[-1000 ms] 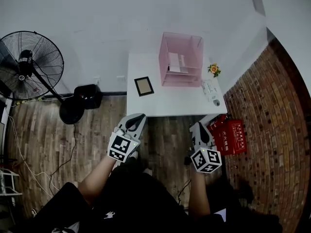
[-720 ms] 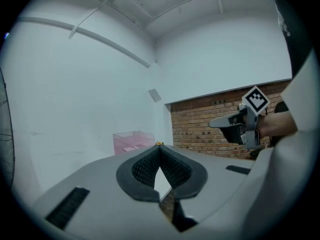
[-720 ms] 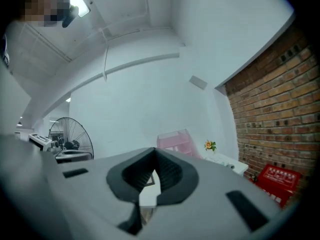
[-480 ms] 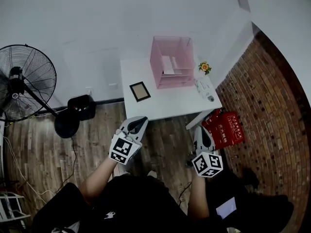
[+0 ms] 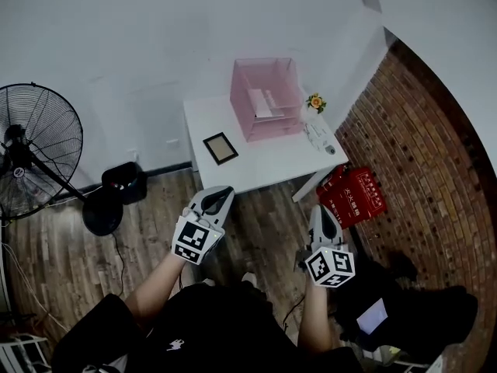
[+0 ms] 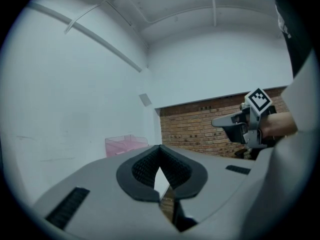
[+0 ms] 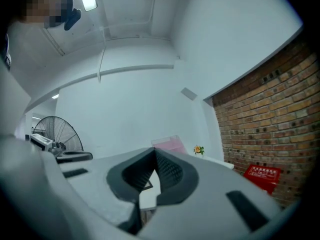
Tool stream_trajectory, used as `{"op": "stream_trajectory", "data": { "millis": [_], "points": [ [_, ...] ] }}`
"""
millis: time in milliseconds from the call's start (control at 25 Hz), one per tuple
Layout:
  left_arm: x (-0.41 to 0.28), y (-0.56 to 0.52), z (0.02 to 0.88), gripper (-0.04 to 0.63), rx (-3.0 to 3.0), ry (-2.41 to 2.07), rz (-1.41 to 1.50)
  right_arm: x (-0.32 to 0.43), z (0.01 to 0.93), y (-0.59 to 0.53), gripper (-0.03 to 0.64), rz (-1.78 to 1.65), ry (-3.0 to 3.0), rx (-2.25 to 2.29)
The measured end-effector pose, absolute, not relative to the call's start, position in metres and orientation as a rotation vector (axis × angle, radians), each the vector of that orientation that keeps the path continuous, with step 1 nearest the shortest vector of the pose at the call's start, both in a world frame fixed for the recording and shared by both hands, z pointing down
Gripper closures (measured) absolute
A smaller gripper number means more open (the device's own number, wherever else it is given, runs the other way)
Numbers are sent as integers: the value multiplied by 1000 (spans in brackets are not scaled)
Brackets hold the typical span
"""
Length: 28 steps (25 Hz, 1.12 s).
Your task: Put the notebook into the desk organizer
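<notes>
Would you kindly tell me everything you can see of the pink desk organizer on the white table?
The desk organizer is a boxy case of translucent pink plastic, by its look, standing upright at the back of the white table, near the wall. The side toward the person shows shelves; something white lies inside, too small to identify. A small flower stands just right of it; the notebook lies on the table in front, to its left, apart from it.
</notes>
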<state>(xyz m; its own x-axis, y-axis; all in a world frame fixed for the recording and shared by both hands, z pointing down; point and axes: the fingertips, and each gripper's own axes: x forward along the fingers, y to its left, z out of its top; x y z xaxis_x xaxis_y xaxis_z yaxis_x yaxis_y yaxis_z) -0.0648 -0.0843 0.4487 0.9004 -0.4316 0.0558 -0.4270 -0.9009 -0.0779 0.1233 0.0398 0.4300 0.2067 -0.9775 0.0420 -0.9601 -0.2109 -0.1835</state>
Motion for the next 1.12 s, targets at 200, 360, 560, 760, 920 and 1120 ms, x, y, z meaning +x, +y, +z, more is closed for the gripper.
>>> {"op": "stream_trajectory", "data": {
  "millis": [200,360,560,760,920,1120],
  "points": [
    [-80,-86,450,594,-2994,658,-109,103,436,48,615,-229,1860,-2382],
    [-90,-90,448,594,-2997,657,-105,93,433,49,615,-198,1856,-2407],
    [-99,-94,443,594,-2994,655,-86,86,428,53,615,-167,1843,-2429],
    [-101,-93,438,594,-2986,650,-56,81,426,56,615,-151,1839,-2431],
    [-102,-95,436,592,-2987,646,-55,79,422,54,615,-136,1844,-2436],
    [-101,-98,435,594,-2987,647,-49,79,423,50,615,-139,1854,-2438]
  ]
}}
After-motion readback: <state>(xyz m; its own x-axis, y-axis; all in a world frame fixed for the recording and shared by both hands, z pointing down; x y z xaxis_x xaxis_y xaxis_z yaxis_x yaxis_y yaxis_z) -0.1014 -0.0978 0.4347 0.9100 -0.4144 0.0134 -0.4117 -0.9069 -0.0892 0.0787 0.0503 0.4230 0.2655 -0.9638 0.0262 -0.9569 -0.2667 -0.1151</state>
